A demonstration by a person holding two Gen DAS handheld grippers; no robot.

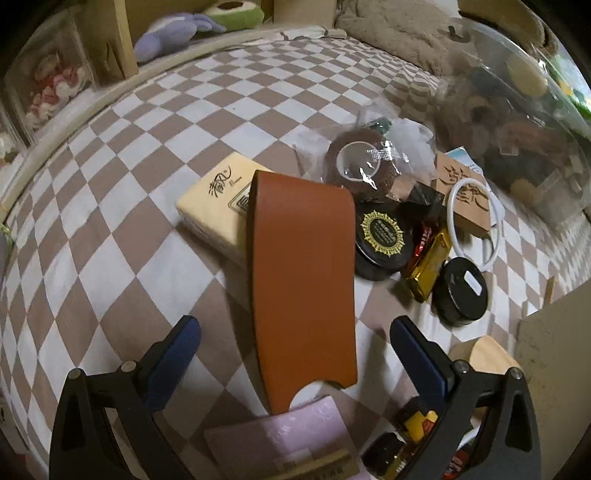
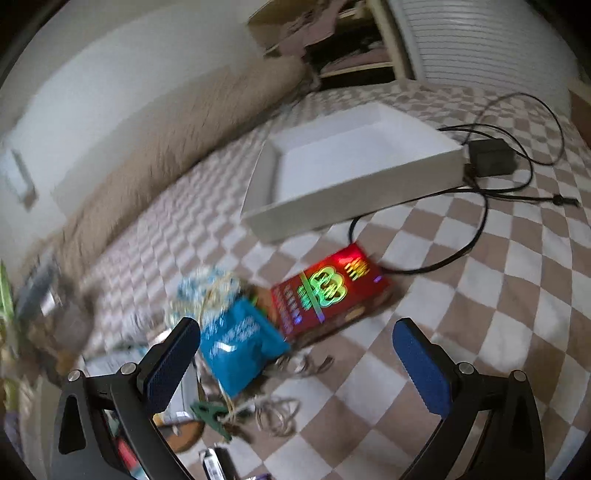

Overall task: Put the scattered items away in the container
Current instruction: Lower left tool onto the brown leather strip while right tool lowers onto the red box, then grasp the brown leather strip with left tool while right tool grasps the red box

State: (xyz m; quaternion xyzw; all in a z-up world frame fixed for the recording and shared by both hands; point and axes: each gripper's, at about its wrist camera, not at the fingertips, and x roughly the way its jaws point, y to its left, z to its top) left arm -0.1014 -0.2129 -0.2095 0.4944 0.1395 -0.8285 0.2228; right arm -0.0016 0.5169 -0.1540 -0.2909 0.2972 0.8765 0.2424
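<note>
In the left wrist view my left gripper (image 1: 295, 343) is open, its blue pads on either side of an orange-brown leather sleeve (image 1: 304, 280) lying on the checkered bedsheet (image 1: 110, 221), not touching it. A yellow tissue pack (image 1: 218, 210), black round tins (image 1: 382, 236), a gold bar (image 1: 428, 262) and a bagged item (image 1: 362, 158) lie around it. In the right wrist view my right gripper (image 2: 295, 350) is open and empty above a red holographic box (image 2: 328, 291) and a blue packet (image 2: 240, 343). The white open container (image 2: 354, 162) stands beyond them.
A black adapter with cables (image 2: 491, 158) lies right of the container. A clear plastic bin of items (image 1: 517, 122) stands at the right in the left wrist view. A pink card (image 1: 291, 439), a white ring (image 1: 472, 225), a green clip (image 2: 210, 413) and plush toys (image 1: 177, 33) also show.
</note>
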